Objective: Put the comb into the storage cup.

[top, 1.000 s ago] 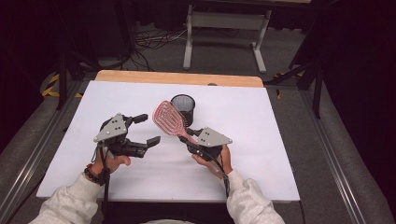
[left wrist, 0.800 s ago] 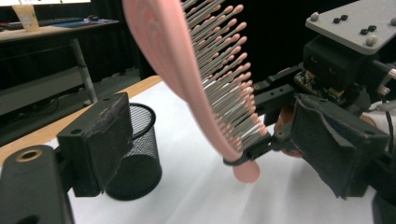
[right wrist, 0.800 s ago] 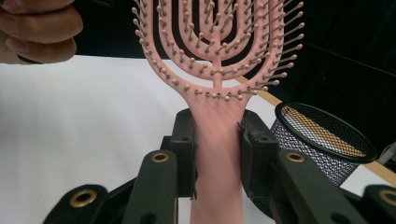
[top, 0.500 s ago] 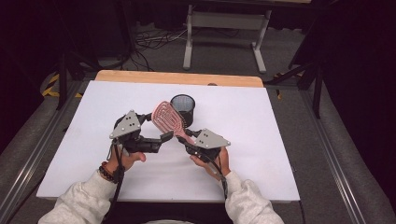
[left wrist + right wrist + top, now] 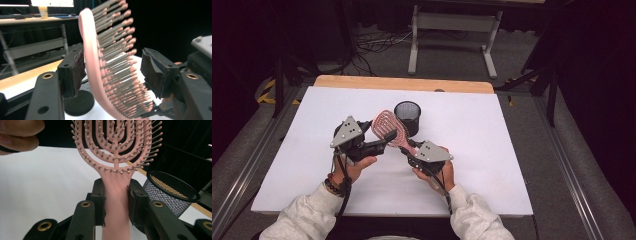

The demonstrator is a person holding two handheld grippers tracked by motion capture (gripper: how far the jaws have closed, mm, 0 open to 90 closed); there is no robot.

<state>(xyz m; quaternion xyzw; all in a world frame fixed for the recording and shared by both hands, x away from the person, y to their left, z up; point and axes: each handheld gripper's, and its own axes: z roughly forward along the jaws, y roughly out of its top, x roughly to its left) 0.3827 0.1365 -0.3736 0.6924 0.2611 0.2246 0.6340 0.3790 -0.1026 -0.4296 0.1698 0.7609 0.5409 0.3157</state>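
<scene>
- Holding a pink hairbrush by its handle in my right gripper; in the right gripper view both pads press the handle from either side, the head rising straight up out of the jaws, bristles facing the camera.
- Brush is off the table, head tilted up and away from the right gripper toward the far side, handle end buried in the jaws.
- My left gripper comes at the head from the opposite side. Its jaws have just been closing and stand at a middling gap with the brush head between them.
- In the left gripper view one pad sits against or just beside the smooth back of the head; the other pad faces the bristle tips, just beside them. I cannot tell whether either is pressing yet.
- Black mesh cup stands upright on the table just beyond the brush head, past both grippers; its rim shows just beside the right jaws.
- White tabletop under both grippers, with a wooden strip along the far edge.
</scene>
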